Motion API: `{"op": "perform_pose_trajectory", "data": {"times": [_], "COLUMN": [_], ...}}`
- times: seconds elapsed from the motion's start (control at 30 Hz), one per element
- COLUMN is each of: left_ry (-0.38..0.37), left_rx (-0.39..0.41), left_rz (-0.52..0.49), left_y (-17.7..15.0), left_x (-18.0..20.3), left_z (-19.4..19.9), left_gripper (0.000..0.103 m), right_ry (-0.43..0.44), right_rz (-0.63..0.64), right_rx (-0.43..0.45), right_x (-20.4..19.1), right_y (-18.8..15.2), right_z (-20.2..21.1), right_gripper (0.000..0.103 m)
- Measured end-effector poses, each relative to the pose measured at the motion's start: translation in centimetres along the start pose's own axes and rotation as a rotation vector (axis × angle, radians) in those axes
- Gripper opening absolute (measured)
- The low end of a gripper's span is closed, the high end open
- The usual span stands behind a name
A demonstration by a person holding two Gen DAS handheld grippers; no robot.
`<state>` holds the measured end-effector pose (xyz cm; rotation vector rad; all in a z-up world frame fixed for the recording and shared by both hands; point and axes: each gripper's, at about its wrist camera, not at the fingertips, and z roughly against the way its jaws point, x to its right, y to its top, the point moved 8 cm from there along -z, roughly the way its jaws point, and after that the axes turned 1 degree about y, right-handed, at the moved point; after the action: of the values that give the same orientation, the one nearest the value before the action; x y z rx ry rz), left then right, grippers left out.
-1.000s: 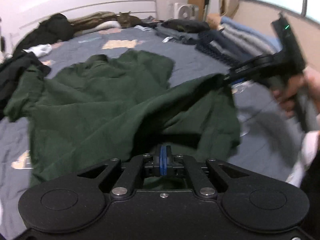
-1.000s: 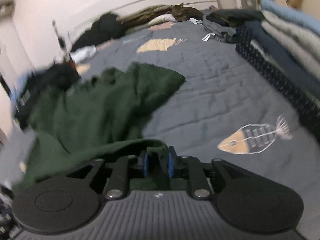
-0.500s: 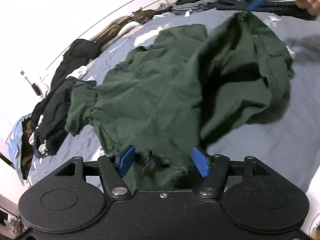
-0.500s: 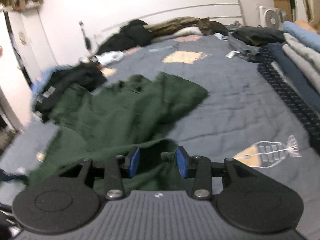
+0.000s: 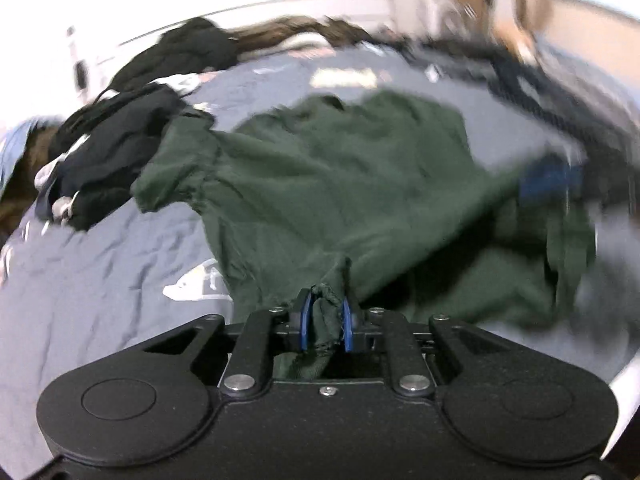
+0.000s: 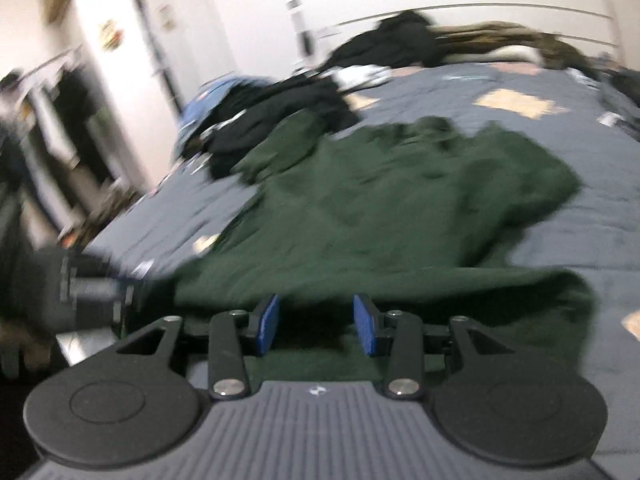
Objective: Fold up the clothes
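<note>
The folding has hardly begun. At the left, the dark clothes pile (image 5: 116, 148) waits unfolded on the bed (image 5: 100, 280). The green shirt (image 5: 340, 184) lies spread but wrinkled in the middle of the bed, with no clean fold yet. The left gripper (image 5: 325, 322) is closing its jaws on a bunched hem corner. The right gripper (image 6: 316, 322) has its jaws apart over the other hem edge, not pinching it.
</note>
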<state>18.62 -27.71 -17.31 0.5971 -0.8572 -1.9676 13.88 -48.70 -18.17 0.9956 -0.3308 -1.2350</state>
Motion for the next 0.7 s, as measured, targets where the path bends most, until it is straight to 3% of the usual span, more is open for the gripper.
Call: {"op": "perform_pose_trajectory", "data": {"times": [0.1, 0.27, 0.47, 0.53, 0.7], "left_ry": [-0.001, -0.091, -0.163, -0.189, -0.219], "left_rx": [0.033, 0.083, 0.102, 0.113, 0.117], "left_rz": [0.048, 0.207, 0.312, 0.347, 0.404], "left_y": [1.5, 2.6, 2.0, 2.4, 2.9], "left_x": [-1.4, -3.4, -5.3, -6.1, -7.4], "left_z": [-0.2, -1.0, -1.2, -1.3, -2.1], "left_gripper": [0.016, 0.016, 0.016, 0.016, 0.016], "right_ry": [0.059, 0.124, 0.169, 0.159, 0.098], "right_rz": [0.054, 0.048, 0.029, 0.089, 0.374], "right_rx": [-0.006, -0.02, -0.061, -0.065, -0.062], "right_x": [-2.6, -4.9, -5.8, -6.5, -8.9], "right_y": [0.3, 0.7, 0.9, 1.1, 0.8], "right_z": [-1.8, -5.2, -8.9, -10.1, -12.1], "right_gripper": [0.041, 0.042, 0.053, 0.062, 0.07]}}
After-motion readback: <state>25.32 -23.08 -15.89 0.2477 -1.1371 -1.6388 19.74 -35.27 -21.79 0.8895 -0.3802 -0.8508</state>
